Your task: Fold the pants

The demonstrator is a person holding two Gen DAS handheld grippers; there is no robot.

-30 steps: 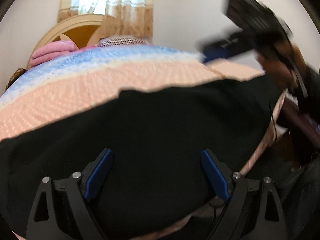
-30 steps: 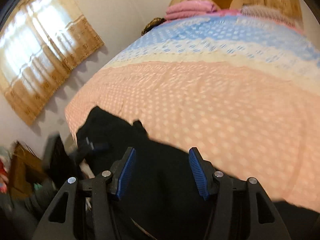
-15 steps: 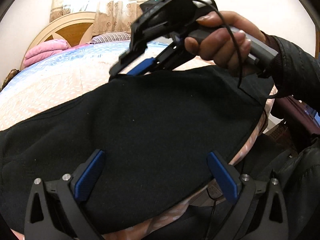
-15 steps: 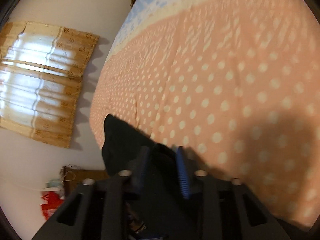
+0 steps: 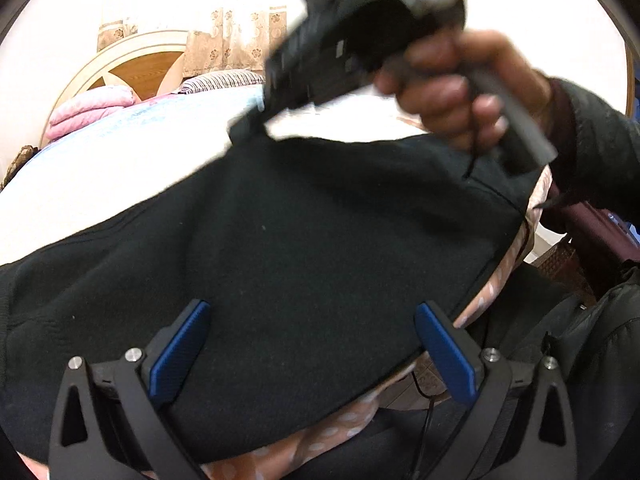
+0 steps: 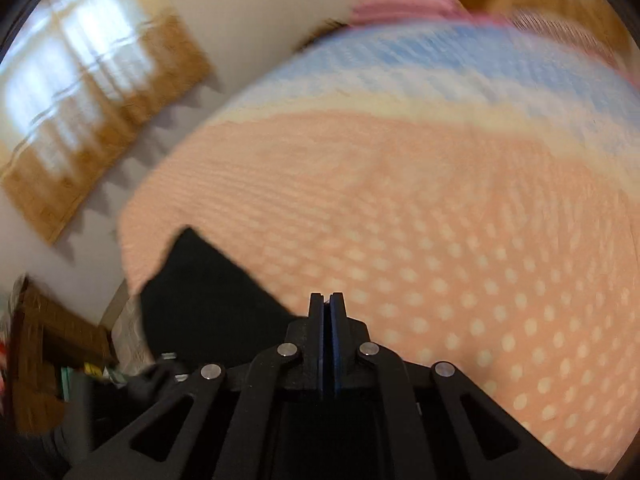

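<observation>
A bed (image 6: 460, 208) carries everything, covered by a bedspread (image 5: 100, 176) that is peach with pale dots near the foot, then cream, then blue toward the headboard (image 5: 132, 64). Black pants (image 5: 304, 248) lie spread on the peach part at the near edge. A folded pink blanket (image 5: 92, 110) and a striped pillow (image 5: 224, 79) rest at the head end.

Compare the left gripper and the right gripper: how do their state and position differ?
The left gripper has its fingers wide apart over the black pants; the right gripper has just closed, fingers pressed together. The left sits at the near edge; the right at the far edge. Both have blue pads.
</observation>
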